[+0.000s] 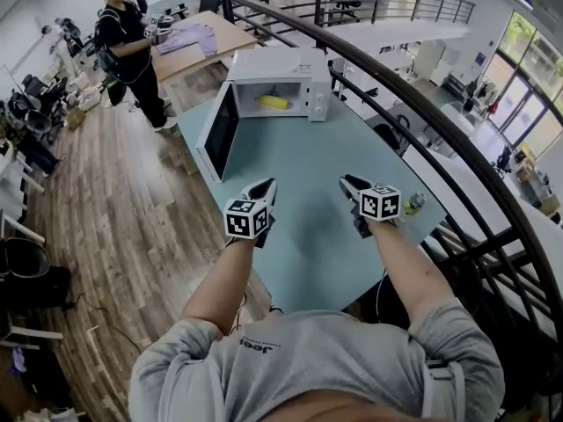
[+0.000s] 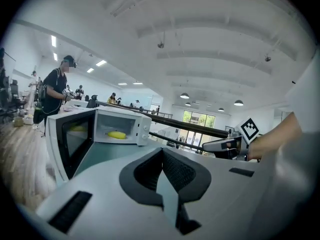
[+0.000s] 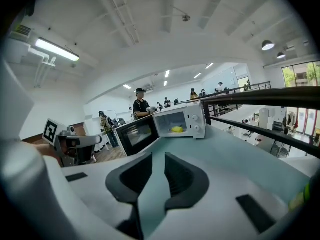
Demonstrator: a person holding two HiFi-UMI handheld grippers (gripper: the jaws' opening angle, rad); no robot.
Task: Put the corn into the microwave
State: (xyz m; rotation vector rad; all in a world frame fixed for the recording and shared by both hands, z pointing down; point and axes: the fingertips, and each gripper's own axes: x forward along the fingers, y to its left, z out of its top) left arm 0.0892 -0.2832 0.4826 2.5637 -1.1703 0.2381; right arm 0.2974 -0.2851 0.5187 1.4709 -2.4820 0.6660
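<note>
We see the corn (image 1: 273,102) lying in the open microwave (image 1: 281,60); our left gripper (image 2: 161,153) seems shut, empty; our right gripper (image 3: 159,160) stands slightly apart, empty.

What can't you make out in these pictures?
Corn: too small in every view to tell what it lies on.
Microwave knobs: too small to read their settings, all views.
Small greenish thing: half hidden behind the right gripper in head view, blurred at the right gripper view's edge.
</note>
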